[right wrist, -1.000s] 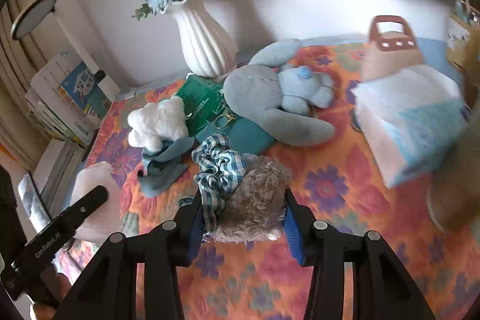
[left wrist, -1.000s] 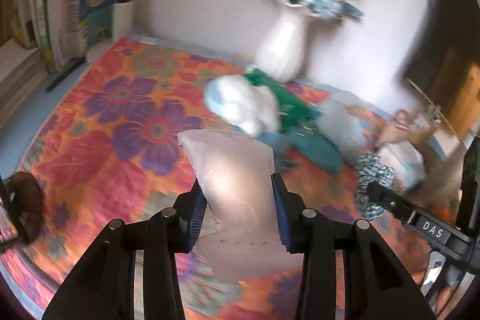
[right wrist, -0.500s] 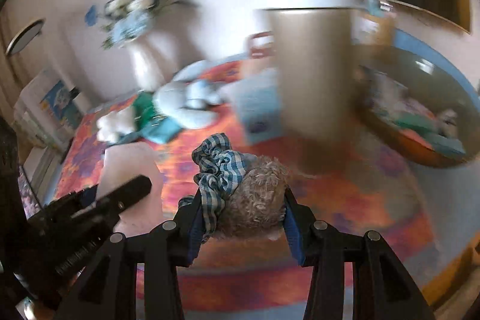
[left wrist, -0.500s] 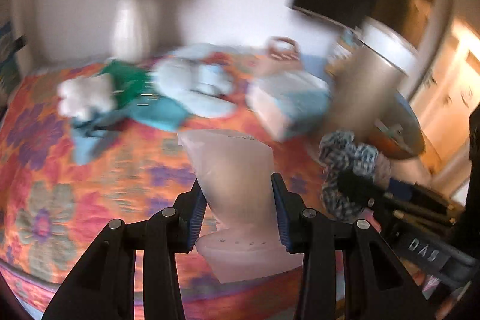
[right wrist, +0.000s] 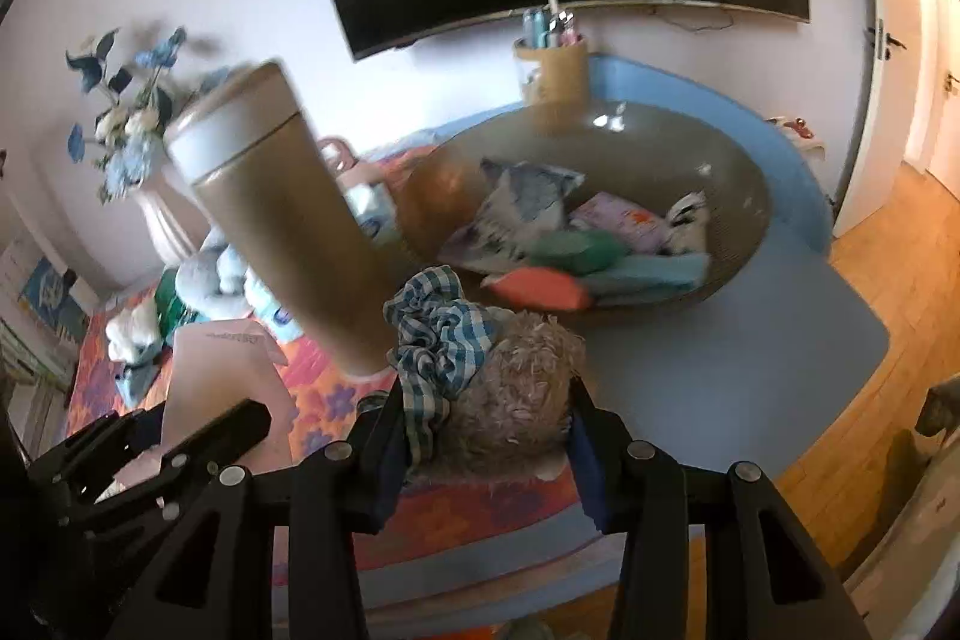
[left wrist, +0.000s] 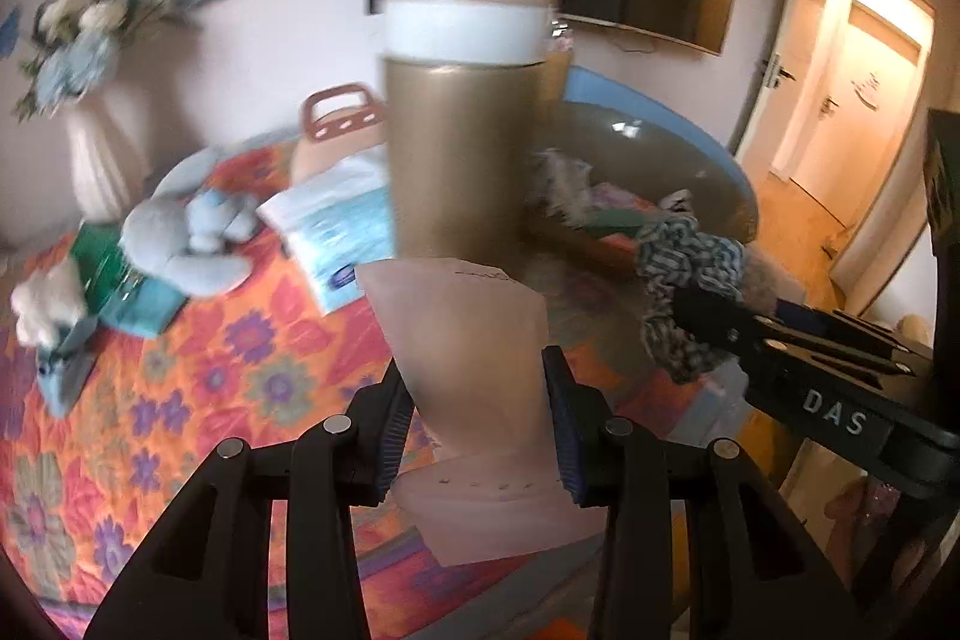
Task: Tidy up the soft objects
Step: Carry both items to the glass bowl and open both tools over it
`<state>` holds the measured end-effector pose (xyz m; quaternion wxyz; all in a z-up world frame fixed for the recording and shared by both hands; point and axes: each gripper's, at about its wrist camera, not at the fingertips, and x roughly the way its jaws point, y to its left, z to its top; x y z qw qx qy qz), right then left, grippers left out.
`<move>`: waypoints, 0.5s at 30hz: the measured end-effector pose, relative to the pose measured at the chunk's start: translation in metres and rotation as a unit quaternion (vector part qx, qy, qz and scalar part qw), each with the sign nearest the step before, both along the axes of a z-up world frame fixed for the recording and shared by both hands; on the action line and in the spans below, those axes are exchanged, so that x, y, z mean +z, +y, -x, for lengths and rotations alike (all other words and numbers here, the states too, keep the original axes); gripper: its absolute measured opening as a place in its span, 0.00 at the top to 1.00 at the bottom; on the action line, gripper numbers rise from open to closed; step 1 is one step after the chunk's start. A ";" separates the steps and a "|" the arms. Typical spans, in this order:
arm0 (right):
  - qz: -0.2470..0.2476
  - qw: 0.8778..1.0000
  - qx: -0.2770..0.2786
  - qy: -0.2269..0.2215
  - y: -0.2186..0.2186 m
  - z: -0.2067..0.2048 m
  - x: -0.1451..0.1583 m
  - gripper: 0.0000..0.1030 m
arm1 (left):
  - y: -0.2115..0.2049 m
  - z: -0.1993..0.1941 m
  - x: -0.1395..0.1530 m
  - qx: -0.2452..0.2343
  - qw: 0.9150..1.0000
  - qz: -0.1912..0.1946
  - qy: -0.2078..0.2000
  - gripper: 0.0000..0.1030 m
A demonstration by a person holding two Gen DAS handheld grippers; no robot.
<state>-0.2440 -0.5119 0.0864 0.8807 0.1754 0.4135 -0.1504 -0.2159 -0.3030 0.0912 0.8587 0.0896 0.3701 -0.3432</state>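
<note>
My left gripper (left wrist: 477, 424) is shut on a pale pink soft pad (left wrist: 474, 358), held above the flowered tablecloth. The right gripper (right wrist: 483, 430) is shut on a fuzzy brown plush ball with a blue checked scrunchie (right wrist: 441, 334) against it. In the left wrist view that bundle (left wrist: 690, 268) hangs at the right. A wide brown bowl (right wrist: 738, 196) ahead holds several soft things, among them an orange cushion (right wrist: 534, 286) and a green one (right wrist: 576, 244). On the cloth lie a grey-blue plush rabbit (left wrist: 186, 232), a small white plush (left wrist: 45, 298) and green packets (left wrist: 96, 244).
A tall brown canister with a white band (left wrist: 462, 118) stands just left of the bowl, close before both grippers. A white vase of blue flowers (left wrist: 102, 160), a tissue pack (left wrist: 336, 226), a pink handled bag (left wrist: 339, 118), and a pen cup (right wrist: 552, 76) stand behind. Wood floor lies right.
Both grippers have swung right across the table with their loads, from the plush toys and vase toward the canister and the brown bowl, which have come into view.
</note>
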 end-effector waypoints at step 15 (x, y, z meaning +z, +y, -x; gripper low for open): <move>0.036 0.998 -0.047 -0.030 -0.053 0.006 0.023 0.56 | -0.068 0.006 0.019 -0.071 0.997 0.004 -0.036 0.63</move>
